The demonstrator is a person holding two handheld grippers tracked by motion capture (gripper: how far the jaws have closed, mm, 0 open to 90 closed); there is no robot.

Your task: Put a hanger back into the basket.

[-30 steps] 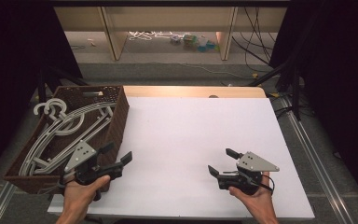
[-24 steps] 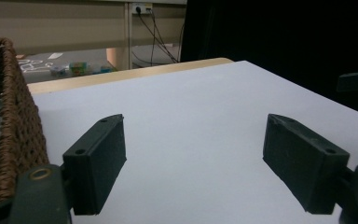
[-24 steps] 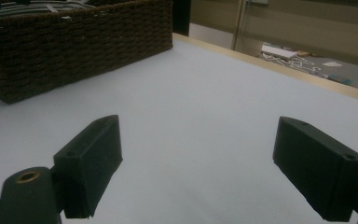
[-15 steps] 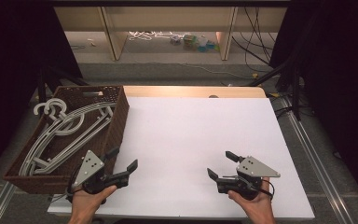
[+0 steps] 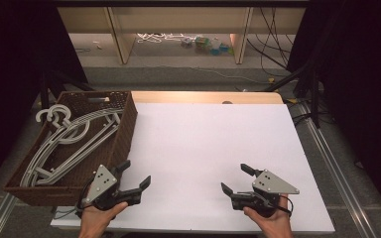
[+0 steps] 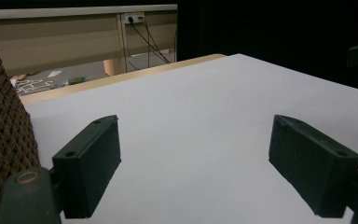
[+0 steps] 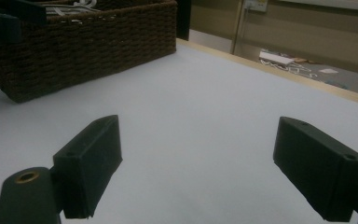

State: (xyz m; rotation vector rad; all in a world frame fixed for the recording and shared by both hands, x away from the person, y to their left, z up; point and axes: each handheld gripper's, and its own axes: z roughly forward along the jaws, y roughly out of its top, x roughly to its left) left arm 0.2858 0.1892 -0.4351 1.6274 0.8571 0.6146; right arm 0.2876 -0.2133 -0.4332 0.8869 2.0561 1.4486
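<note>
High view: white tabletop (image 5: 203, 148), apparently shelving (image 5: 178, 25) behind.

Black two-jaw left gripper (image 5: 135, 173) and right gripper (image 5: 235, 179), each topped by a screwed grey triangular plate; brass-coloured eyelet seen lower left in gripper views.

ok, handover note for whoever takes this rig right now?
Left hand-held gripper: jaws have just been opening, nothing between them, near the wicker basket.
Right hand-held gripper: open, empty, low over the white table.
Grey clothes hangers: all lying in the basket at the table's left edge.
Done: nothing taken out.
Left: probably lift the hangers out onto the table.
</note>
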